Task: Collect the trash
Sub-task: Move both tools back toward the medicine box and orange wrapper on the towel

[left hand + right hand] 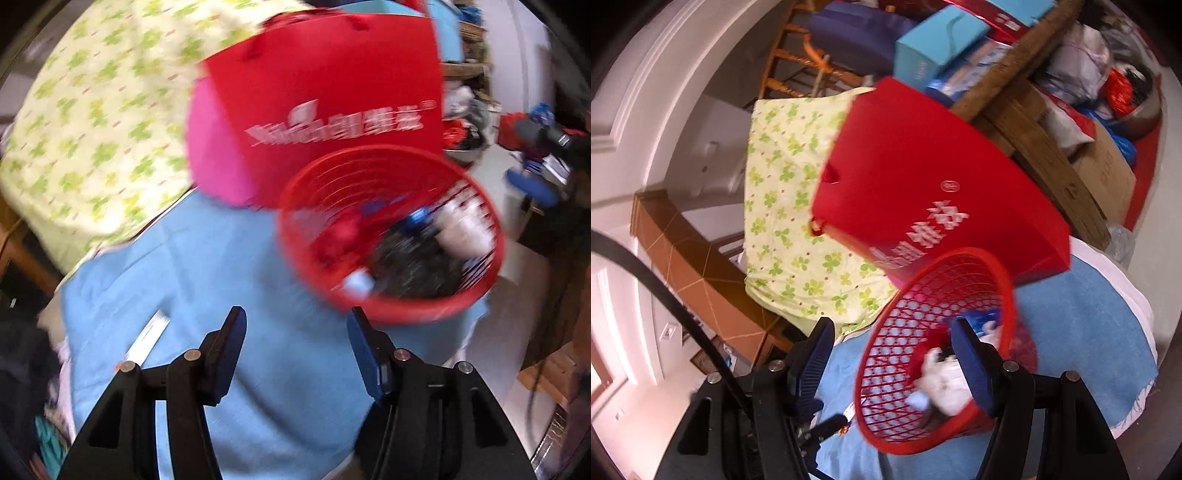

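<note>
Left wrist view: a blue cloth (pixel 207 266) is seen covering the surface, with a clover-print fabric (pixel 92 122) behind it and a red paper bag (pixel 332 110) standing between that fabric and a red mesh basket (pixel 391 236). The basket is set on the cloth just in front of the bag, its round mouth turned upward and toward the cameras, its long axis running from rim to base and tipped slightly; white, blue and dark scraps of trash (pixel 461 232) are held inside it. A pale flat wrapper (pixel 147 338) is seen lying on the cloth well left of the basket, its long axis running diagonally. The left gripper (pixel 295 354) is shown with fingers parted and nothing between them, and the right gripper (pixel 894 365) likewise, its right-hand finger overlapping the basket's mouth in the right wrist view. The wrapper is judged the next piece to collect; it would best be approached across its narrow width, pinched at one edge and lifted clear before being carried over the rim.
</note>
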Demonstrator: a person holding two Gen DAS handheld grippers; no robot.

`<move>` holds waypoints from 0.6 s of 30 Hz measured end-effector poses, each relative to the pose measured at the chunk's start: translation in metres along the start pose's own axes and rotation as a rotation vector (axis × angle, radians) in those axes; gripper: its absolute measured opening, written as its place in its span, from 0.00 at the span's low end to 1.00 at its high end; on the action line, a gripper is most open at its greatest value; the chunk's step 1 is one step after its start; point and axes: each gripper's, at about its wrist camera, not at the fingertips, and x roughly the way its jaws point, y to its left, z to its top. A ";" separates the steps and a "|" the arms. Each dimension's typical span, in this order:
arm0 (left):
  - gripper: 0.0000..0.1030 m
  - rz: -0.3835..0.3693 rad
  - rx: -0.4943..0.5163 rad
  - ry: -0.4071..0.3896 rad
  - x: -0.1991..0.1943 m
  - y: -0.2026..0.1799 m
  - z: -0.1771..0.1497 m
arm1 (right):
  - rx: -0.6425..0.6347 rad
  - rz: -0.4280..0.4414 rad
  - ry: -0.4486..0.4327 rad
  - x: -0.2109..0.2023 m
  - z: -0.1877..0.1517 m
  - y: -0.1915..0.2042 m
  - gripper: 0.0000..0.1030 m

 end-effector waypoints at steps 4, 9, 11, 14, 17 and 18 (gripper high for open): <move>0.56 0.083 -0.112 0.046 -0.009 0.058 -0.037 | -0.047 0.047 0.029 0.007 -0.005 0.027 0.68; 0.56 0.194 -0.263 0.096 -0.012 0.132 -0.088 | -0.132 0.101 0.127 0.035 -0.027 0.074 0.68; 0.56 0.218 -0.317 0.113 -0.010 0.155 -0.105 | -0.164 0.111 0.176 0.050 -0.041 0.090 0.68; 0.56 0.227 -0.397 0.125 -0.006 0.185 -0.128 | -0.190 0.121 0.263 0.078 -0.063 0.111 0.68; 0.56 0.225 -0.448 0.131 0.001 0.202 -0.148 | -0.219 0.109 0.357 0.110 -0.089 0.130 0.68; 0.56 0.220 -0.463 0.132 0.004 0.208 -0.156 | -0.227 0.100 0.385 0.121 -0.098 0.135 0.68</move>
